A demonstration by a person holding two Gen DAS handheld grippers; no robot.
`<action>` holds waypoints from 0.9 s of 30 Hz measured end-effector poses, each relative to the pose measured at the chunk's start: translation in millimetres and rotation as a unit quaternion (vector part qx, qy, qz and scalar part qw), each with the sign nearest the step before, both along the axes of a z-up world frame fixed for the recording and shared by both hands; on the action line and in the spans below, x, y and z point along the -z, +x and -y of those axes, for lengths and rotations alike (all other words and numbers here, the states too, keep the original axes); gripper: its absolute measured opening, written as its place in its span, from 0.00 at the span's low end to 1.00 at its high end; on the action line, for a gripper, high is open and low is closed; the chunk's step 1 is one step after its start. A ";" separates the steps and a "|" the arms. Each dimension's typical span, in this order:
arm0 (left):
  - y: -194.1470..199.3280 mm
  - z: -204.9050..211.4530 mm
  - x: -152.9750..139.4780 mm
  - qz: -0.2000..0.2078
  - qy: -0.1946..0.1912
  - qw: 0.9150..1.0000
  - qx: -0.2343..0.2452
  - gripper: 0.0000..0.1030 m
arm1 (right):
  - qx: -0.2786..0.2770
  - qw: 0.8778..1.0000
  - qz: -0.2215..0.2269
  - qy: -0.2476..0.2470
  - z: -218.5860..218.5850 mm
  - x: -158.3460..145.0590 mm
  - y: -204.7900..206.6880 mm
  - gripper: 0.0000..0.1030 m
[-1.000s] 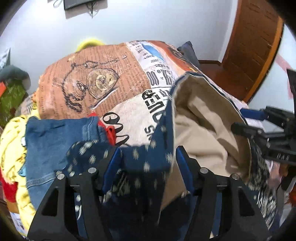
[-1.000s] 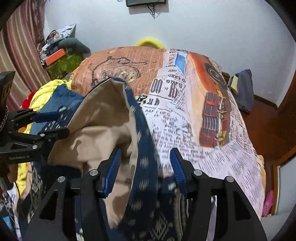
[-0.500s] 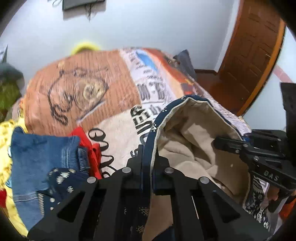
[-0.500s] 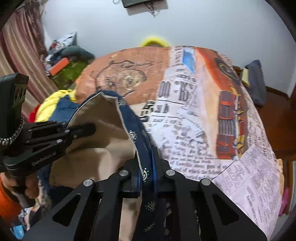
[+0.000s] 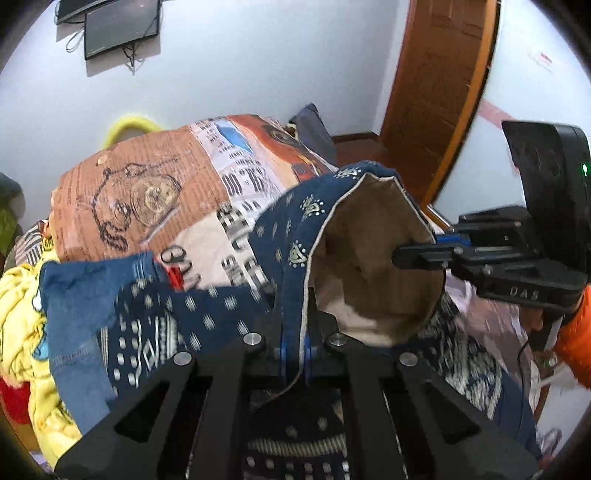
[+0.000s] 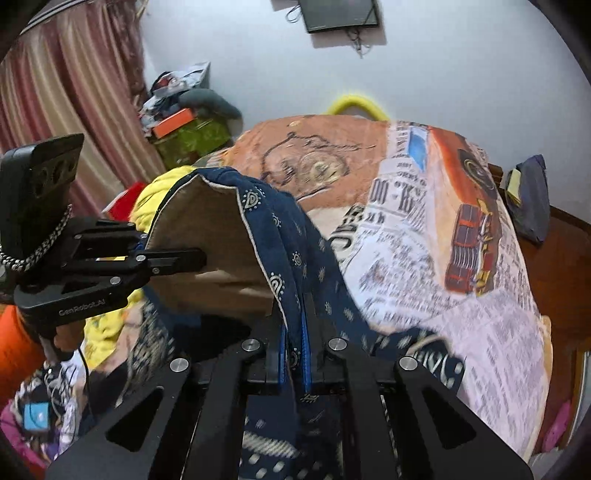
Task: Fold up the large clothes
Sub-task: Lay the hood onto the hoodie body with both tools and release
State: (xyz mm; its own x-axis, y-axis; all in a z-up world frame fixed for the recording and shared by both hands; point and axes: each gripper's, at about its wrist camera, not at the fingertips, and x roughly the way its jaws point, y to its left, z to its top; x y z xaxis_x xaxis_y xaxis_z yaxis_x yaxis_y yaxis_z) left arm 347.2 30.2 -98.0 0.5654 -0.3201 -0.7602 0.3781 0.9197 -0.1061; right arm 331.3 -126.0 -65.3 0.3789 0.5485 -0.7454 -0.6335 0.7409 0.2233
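On the far left of the bed there's a loose pile of clothes: one crumpled yellow garment (image 5: 20, 321), one pair of faded blue jeans (image 5: 79, 291) with visible stitching, and a bit of red fabric (image 5: 13, 400) poking out underneath. The bed itself is covered by one bedspread (image 5: 155, 195) printed like old newspaper, with an orange-brown panel showing a pocket watch on a chain, black headline lettering and an orange vintage car further right.

Moving toward the middle, the thing being folded is one large navy garment (image 5: 295, 229), soft cotton-looking cloth with small cream paisley and dash motifs, a pale piped edge and a plain beige lining. It's lifted above the bed, its hem bowed into an open arch so you look straight into the lining.

Two grippers here, both black with blue pads. The left gripper (image 5: 294, 354) has its jaws pressed together, pinching the garment's edge on the left side of the arch. The right gripper (image 6: 294, 363) is doing the same on the right side, jaws clamped tight on the navy hem. Each one shows up side-on in the other's camera, reaching in at the arch, and an orange sleeve (image 5: 574, 343) sits behind the right one.

On the right, one dark blue-grey cushion or bag (image 6: 532, 195) lies past the bed's edge on a wooden surface, and one brown wooden door (image 5: 439, 92) stands in the corner. One dark wall-mounted screen (image 6: 340, 14) hangs with dangling cables above.
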 end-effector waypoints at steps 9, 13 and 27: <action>-53.8 -21.9 44.4 -0.069 -0.005 0.998 -0.010 0.05 | -0.024 0.999 -0.044 -0.015 -0.8 27.3 -48.5 0.06; -75.3 -28.6 67.1 -0.097 0.000 0.995 -0.011 0.05 | -0.035 0.997 -0.063 -0.028 -2.7 42.9 -66.4 0.06; -120.8 -35.9 113.9 -0.131 0.036 0.990 -0.034 0.35 | -0.066 0.985 -0.134 -0.084 -7.7 83.5 -84.3 0.15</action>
